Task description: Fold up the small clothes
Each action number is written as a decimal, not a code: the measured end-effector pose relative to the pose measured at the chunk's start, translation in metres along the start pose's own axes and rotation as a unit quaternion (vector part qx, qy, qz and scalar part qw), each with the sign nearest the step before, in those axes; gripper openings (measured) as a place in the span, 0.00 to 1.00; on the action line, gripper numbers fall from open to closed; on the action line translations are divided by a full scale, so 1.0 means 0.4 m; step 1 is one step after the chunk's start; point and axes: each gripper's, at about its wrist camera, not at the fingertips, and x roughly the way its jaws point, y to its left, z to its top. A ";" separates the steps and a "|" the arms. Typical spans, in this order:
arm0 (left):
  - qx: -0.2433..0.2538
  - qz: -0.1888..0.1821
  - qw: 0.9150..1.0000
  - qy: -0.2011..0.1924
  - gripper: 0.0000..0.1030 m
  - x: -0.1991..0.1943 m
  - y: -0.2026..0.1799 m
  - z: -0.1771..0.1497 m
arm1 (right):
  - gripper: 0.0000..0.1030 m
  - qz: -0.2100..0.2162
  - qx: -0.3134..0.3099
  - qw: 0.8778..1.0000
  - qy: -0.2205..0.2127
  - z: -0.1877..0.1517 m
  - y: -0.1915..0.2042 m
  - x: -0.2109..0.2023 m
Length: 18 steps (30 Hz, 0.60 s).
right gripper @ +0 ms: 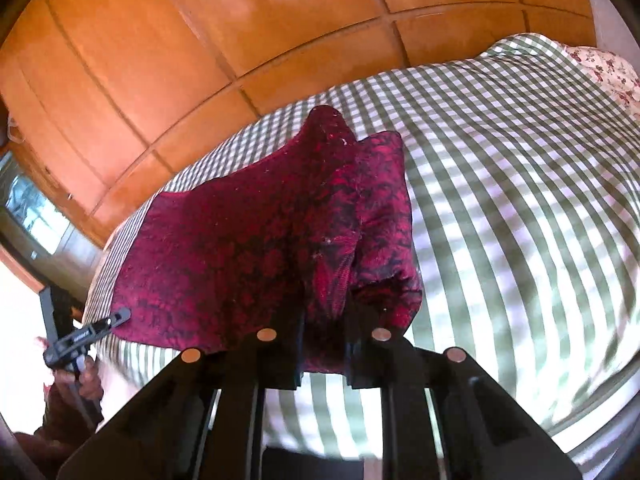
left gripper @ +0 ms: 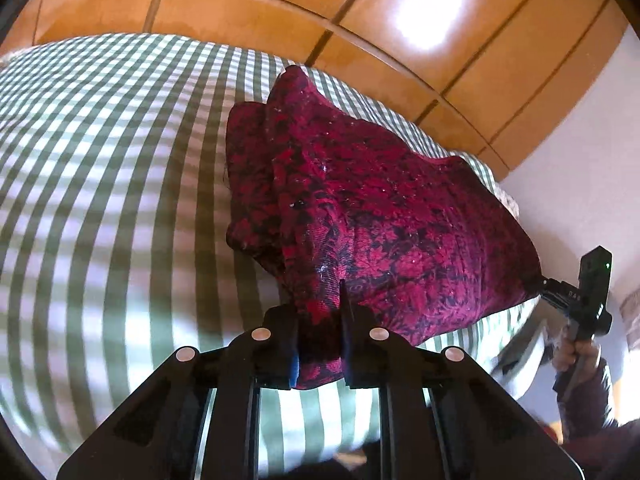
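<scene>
Gingham bedspread (left gripper: 100,168) underlies crimson garment (left gripper: 380,208), stretched lengthwise between both grippers.

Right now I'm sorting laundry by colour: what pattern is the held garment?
Dark red floral garment with black, clearest in left wrist view.

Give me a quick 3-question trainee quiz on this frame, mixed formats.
1. True or false: each gripper's fingers are shut on a corner of the red cloth.
2. What does the cloth hang over? A) a bare wooden table B) a green checked bedspread C) a sink
3. Fill in: behind the bed stands a ____ wardrobe.

Key: 1 true: the left gripper and the right gripper both pinch it. 2 B. 3 wooden.
</scene>
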 end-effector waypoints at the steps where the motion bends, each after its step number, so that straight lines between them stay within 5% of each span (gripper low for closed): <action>1: 0.002 0.001 1.000 0.006 0.14 -0.012 0.000 -0.017 | 0.13 -0.001 -0.003 1.000 0.014 -0.027 -0.001 -0.008; 5: 0.010 0.012 0.999 0.027 0.16 -0.042 0.008 -0.083 | 0.13 -0.016 -0.013 0.998 0.055 -0.111 -0.004 -0.022; 7: 0.004 0.011 1.000 0.024 0.22 -0.058 0.017 -0.087 | 0.22 -0.032 -0.015 0.998 0.052 -0.116 -0.006 -0.031; 10: -0.024 0.013 1.000 0.000 0.47 -0.076 0.043 -0.039 | 0.53 -0.050 -0.011 0.999 0.002 -0.056 -0.003 -0.044; 12: -0.029 0.024 0.999 -0.024 0.48 -0.083 0.051 0.004 | 0.66 -0.064 -0.021 0.997 -0.026 -0.009 0.012 -0.036; 18: -0.047 0.060 0.996 -0.040 0.48 -0.026 0.054 0.146 | 0.68 -0.092 -0.032 0.994 -0.045 0.130 0.040 0.084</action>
